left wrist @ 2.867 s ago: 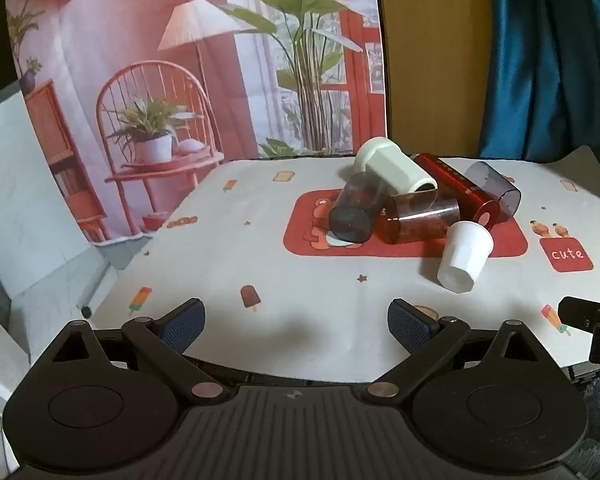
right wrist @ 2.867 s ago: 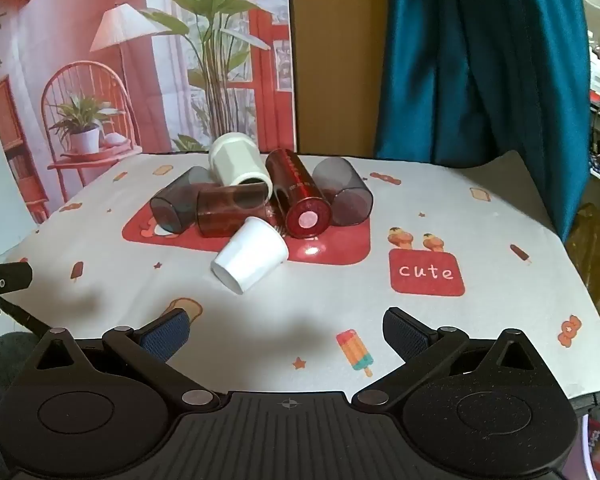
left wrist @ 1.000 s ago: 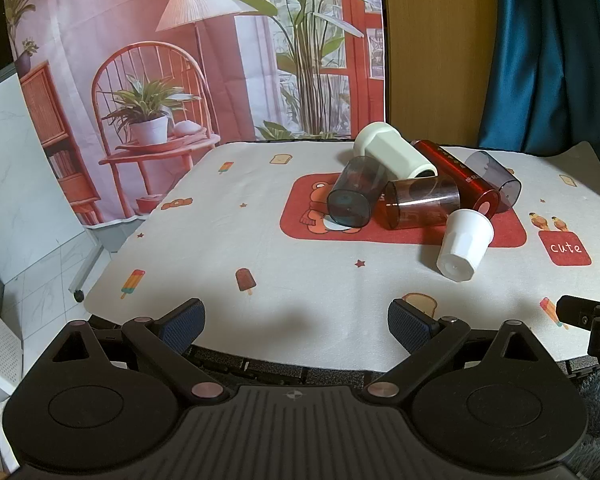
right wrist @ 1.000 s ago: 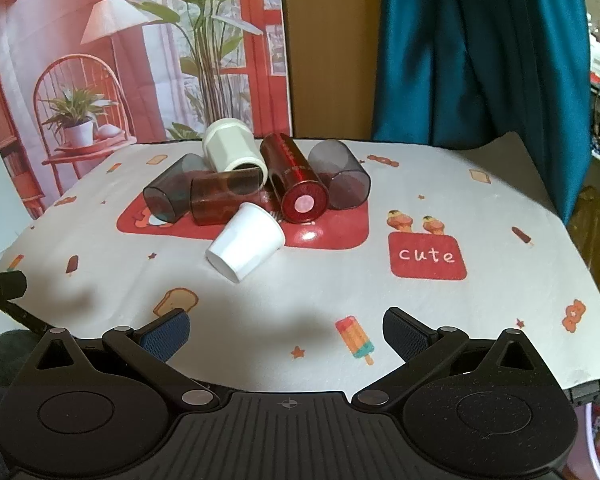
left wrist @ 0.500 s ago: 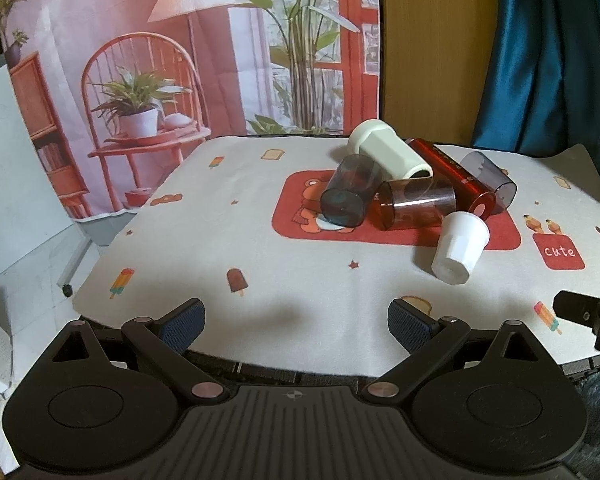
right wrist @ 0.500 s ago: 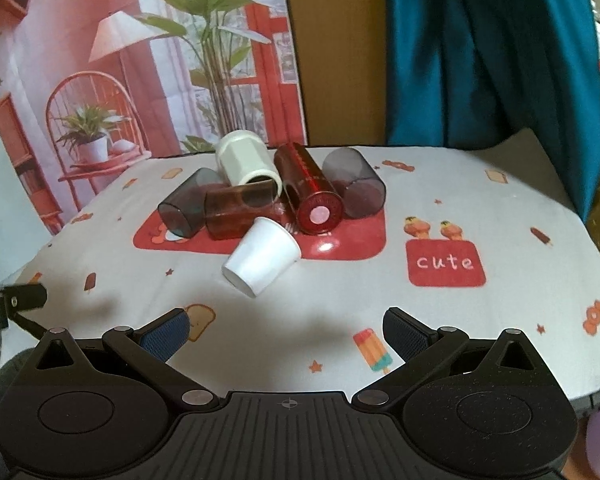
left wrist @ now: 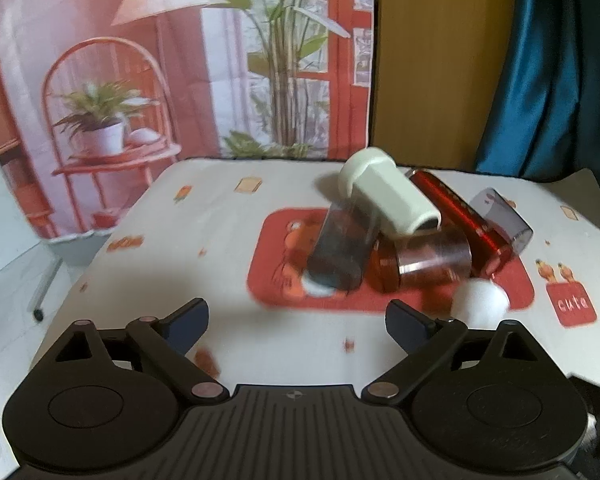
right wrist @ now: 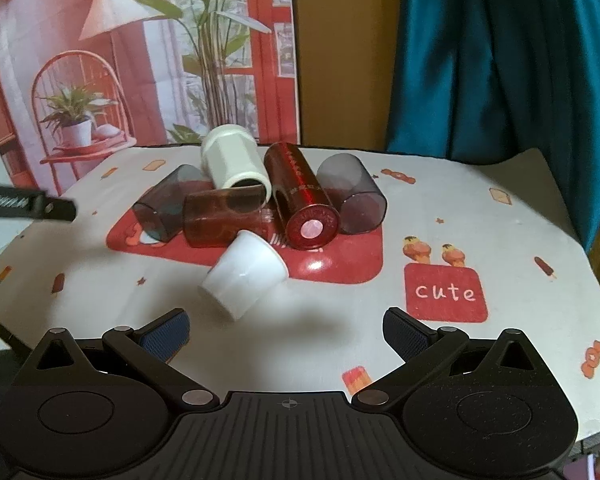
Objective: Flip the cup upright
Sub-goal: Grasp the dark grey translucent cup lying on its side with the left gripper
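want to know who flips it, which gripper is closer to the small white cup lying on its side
Right, I'd judge. The small white cup lies just ahead of the open right gripper, slightly toward its left finger. For the open left gripper, it sits off beyond the right finger.

A printed backdrop [right wrist: 140, 52] hangs behind the tabletop [right wrist: 520, 240] — red chair, potted plant, lamp and tall leafy stems. Right of it stands a yellow-brown panel [right wrist: 340, 48], then a teal curtain [right wrist: 500, 56]. The tabletop's white cloth bears small prints: ice lollies, toast, a red bear patch [right wrist: 340, 264] in the middle and a red "cute" square [right wrist: 446, 292] near the right side. Past the left edge lies what looks like a pale tiled floor [left wrist: 8, 248] — blurred there.
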`<state>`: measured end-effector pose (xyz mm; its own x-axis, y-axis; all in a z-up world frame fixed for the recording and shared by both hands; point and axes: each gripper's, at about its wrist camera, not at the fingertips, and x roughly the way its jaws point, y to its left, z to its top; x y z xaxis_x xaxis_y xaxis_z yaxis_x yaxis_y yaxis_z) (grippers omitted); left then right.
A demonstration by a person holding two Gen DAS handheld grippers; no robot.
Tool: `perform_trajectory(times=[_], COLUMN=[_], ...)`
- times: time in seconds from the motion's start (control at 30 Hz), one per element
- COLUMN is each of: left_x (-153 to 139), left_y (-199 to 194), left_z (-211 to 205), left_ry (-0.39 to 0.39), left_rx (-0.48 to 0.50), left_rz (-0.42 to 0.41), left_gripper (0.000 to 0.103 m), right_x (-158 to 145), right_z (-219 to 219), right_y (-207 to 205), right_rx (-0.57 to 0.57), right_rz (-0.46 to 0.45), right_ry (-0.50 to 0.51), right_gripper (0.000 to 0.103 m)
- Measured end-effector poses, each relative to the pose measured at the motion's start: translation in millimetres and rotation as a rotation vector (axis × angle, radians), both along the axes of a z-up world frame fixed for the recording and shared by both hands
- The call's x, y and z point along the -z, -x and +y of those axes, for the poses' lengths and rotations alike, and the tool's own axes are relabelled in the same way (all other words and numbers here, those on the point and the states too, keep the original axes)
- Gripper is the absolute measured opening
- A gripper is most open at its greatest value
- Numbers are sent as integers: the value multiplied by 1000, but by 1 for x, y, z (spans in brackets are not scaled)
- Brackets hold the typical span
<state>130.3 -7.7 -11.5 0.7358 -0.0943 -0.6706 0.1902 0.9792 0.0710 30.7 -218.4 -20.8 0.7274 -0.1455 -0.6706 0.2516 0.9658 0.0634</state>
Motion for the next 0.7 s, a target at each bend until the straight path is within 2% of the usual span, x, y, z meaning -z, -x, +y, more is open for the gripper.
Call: perform_trajectory(times=[0.1,0.27,0.37,0.53,0.6,0.7], left_x=[12,43,59,78,81,85], left_y=[-33,-97,-117,-137,-138,-134], left_z=[-6,-15,-16,-26,-30,-34], left_ry=[5,59,69,61,62,77], left_rx=[45,88,79,125,147,188], left_rz=[-12,62,84,119,128,148], left_gripper=[96,94,91,90,86,67], right_x=[8,19,22,28,30,32], right_z=[-2,-3,-8,-20,-21,-21], right_y=[-10,-20,-20,-19,-20,-20], right_rx=[3,-6,8,51,56,56], right_rz=[12,36,46,61,66,70], right_ry=[-11,-16,-16,-29,-34,-38], right_gripper=[103,103,103,103,103,103])
